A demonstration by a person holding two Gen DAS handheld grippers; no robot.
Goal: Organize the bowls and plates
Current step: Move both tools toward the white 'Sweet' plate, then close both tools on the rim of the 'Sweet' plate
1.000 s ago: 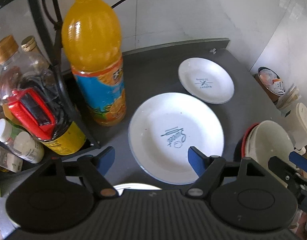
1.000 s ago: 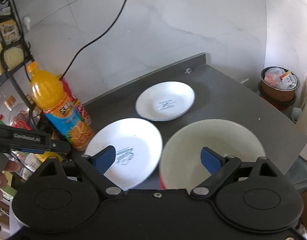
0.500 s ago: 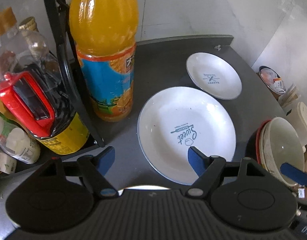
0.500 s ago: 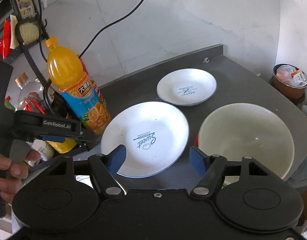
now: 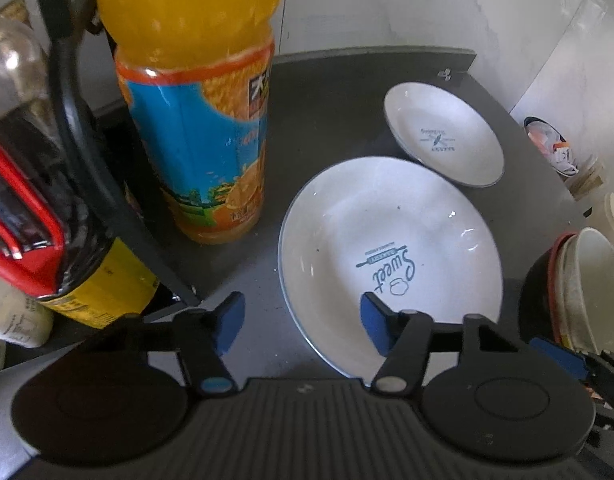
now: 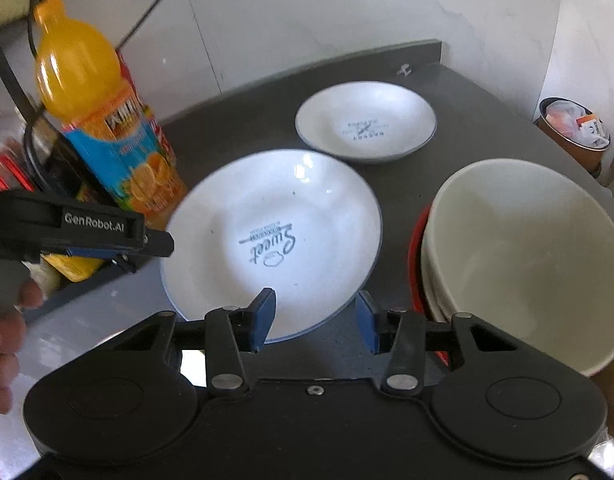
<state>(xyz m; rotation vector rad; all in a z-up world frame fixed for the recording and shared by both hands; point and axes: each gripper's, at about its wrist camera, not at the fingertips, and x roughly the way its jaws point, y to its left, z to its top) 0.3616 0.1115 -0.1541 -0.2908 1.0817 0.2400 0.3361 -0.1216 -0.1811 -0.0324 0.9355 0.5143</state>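
Plates and bowls on a dark surface (image 5: 339,92). Large plate (image 6: 271,240) lies flat at centre; small plate (image 6: 365,120) sits just beyond it, rims nearly touching; nested bowls (image 6: 519,256), cream inside red, stand to the right. Orange bottle (image 5: 195,104) stands upright near the large plate's left rim. Left hand-held gripper (image 5: 301,322) hovers released and empty, its right finger over the plate's near edge. Right hand-held gripper (image 6: 315,316) is likewise released, jaws straddling the near rim without contact visible. Likely step: gripping the large plate. For a sound grasp, one finger should slide under the rim, the other above, closing well onto the lip; lift level, clear of bottle and bowls.
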